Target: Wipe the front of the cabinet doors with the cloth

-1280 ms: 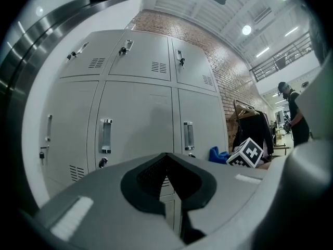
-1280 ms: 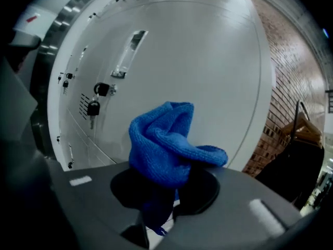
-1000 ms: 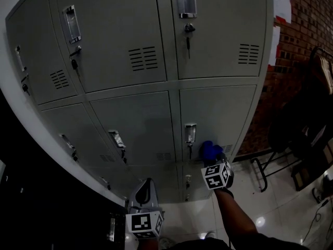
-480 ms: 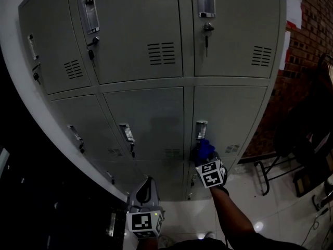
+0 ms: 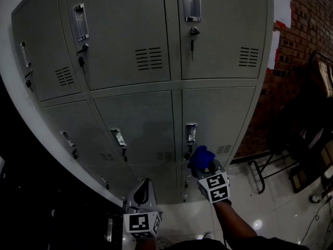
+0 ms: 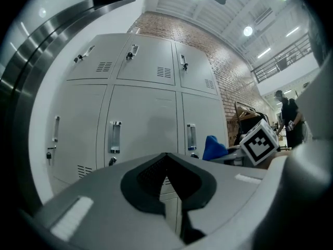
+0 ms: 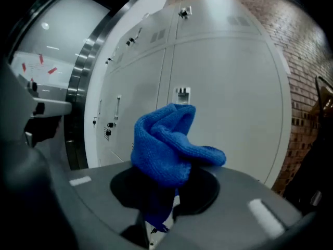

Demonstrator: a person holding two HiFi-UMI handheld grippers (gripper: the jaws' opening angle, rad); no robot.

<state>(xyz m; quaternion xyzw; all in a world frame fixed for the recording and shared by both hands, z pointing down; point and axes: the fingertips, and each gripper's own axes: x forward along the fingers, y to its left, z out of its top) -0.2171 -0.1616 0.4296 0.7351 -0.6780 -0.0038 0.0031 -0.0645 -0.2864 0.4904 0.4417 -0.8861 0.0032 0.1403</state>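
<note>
- Two grippers face the cabinet (image 5: 140, 124).
- Right gripper (image 5: 207, 166): jaws clamped on the blue cloth (image 5: 202, 157), which is bunched at the cabinet's right door, just below the handle (image 5: 191, 133). Contact not discernible.
- Left gripper (image 5: 143, 187): jaws together, empty, low before the cabinet.

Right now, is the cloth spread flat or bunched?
Bunched. The blue cloth sticks up as a crumpled wad from the shut jaws of the right gripper.

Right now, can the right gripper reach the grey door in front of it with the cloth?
Probably yes. The right gripper holds the blue cloth close to that door, near its handle, with nothing showing between them.
</note>
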